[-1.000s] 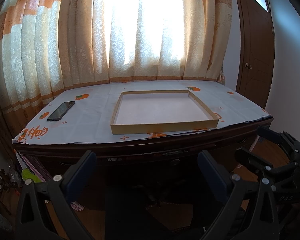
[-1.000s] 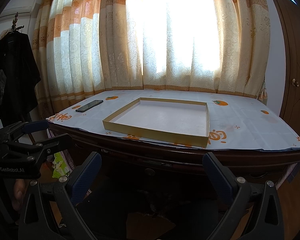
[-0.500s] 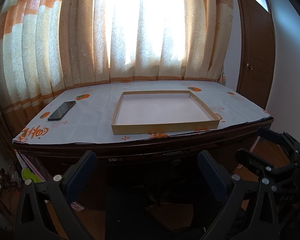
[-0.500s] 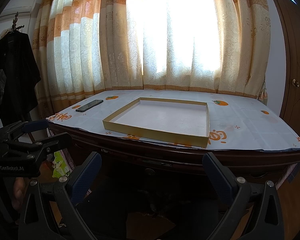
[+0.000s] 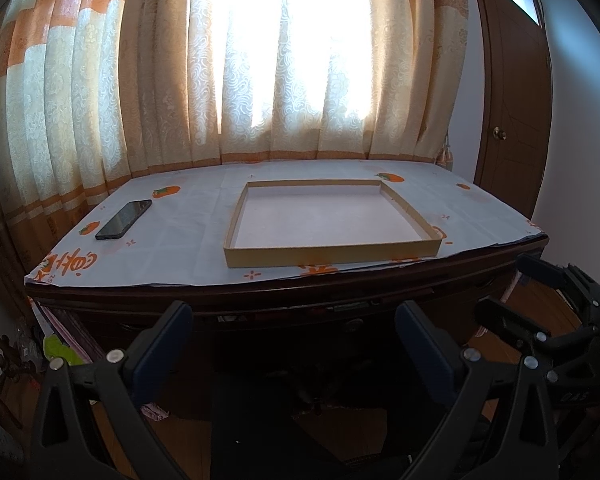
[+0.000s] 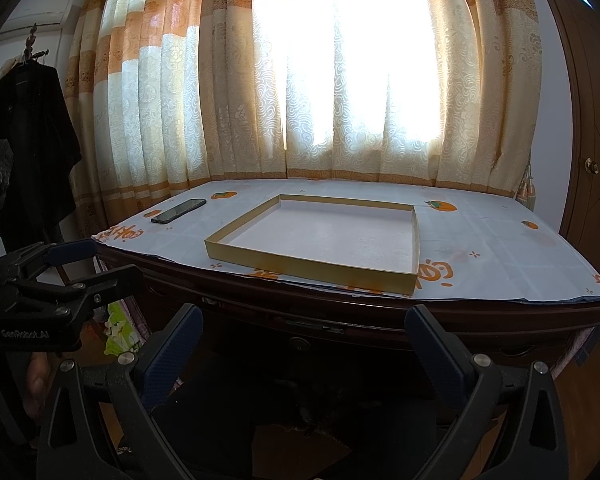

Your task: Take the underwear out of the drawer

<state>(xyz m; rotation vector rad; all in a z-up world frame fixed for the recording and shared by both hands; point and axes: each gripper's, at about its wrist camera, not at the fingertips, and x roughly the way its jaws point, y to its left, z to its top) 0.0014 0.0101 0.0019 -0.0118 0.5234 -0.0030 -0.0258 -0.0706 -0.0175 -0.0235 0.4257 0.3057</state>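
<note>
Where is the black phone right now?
The phone lies flat on the tablecloth near the table's left edge, left of the shallow cardboard tray and close to the curtain; both wrist views show it.

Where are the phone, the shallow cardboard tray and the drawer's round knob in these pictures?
phone (image 5: 124,219): left wrist view, middle of its dark screen.
cardboard tray (image 5: 332,255): left wrist view, middle of its near wall.
drawer knob (image 6: 299,343): right wrist view, centre of the knob under the table edge.
</note>
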